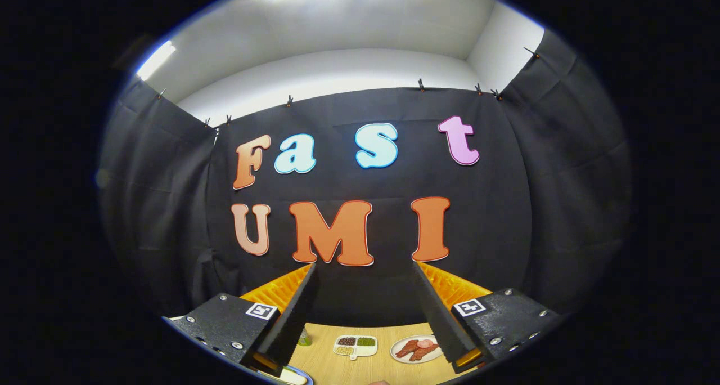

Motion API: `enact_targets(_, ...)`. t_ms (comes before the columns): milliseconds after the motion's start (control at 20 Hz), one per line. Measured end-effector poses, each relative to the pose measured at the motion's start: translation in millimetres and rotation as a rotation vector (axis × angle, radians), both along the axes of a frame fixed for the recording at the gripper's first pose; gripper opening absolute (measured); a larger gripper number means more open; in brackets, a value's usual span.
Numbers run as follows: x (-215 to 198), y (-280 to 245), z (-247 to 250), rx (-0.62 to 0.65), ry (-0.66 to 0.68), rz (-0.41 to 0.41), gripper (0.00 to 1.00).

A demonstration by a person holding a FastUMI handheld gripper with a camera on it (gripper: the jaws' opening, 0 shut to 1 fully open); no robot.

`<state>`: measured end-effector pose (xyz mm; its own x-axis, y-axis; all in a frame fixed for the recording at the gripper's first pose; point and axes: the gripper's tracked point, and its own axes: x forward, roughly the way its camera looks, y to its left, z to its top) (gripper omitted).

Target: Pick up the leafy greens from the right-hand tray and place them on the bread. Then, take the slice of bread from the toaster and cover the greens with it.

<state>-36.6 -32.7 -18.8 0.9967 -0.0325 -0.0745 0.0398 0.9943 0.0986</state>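
The gripper (365,300) is held raised and level, its fingers (295,312) spread wide apart with nothing between them; the tongs are released and empty. Low between the fingers a strip of wooden tabletop (365,368) is seen. Nearest, just beside the left finger's base, the rim of a blue-edged plate (297,375) is caught, with something pale on it; whether that is the bread cannot be told. A small greenish object (304,336) is glimpsed against the left finger, too hidden to name. A little farther on, a white divided dish (355,346) holding dark, green and pale fillings is set near the middle, and beside it, toward the right finger, a white plate (416,349) with reddish-brown meat pieces is placed. Beyond the table the booth's black cloth wall (365,295) is hung.

The leafy greens, the right-hand tray and the toaster cannot be made out here, so the step in hand is not settled: the empty, raised gripper would suit an approach toward the greens as well as a withdrawal after the covering slice is laid. For any further move, the gripper would need to be tilted down so that the table's things are brought ahead of the fingers.
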Motion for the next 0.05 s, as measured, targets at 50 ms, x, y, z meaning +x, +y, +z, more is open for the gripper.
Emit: enact_targets(50,-0.9,2.0,-0.7,-0.003,0.001,0.002,0.98)
